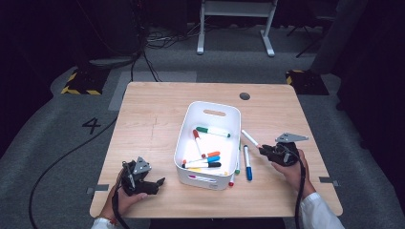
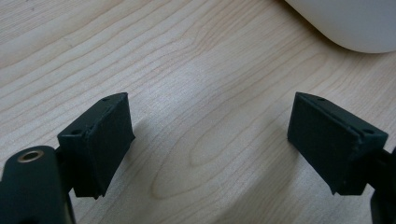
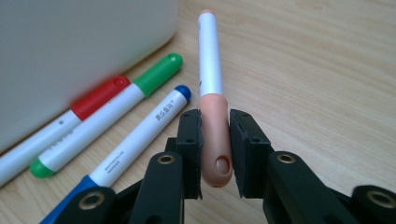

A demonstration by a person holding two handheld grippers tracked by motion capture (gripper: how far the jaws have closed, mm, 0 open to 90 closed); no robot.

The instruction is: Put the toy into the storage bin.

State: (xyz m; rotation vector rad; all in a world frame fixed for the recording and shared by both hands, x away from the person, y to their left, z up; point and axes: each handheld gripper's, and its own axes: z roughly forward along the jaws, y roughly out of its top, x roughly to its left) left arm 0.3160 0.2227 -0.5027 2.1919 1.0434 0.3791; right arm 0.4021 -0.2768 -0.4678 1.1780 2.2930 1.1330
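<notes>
between my right gripper (image 3: 215,140) jaws sits the peach-capped marker (image 3: 212,100), clamped, just right of the white bin (image 1: 184,143). several markers already binned; blue (image 1: 248,164), green (image 3: 107,114) and red (image 3: 70,119) markers left beside it. left gripper (image 2: 210,144) gapes, holding nothing.

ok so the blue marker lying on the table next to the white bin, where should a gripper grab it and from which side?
Grip the blue marker across the middle of its white barrel, coming straight down from above. It lies flat on the table, its length running along the white bin. I'd set one jaw on its open right side, the other in the narrow gap toward the green marker.
</notes>
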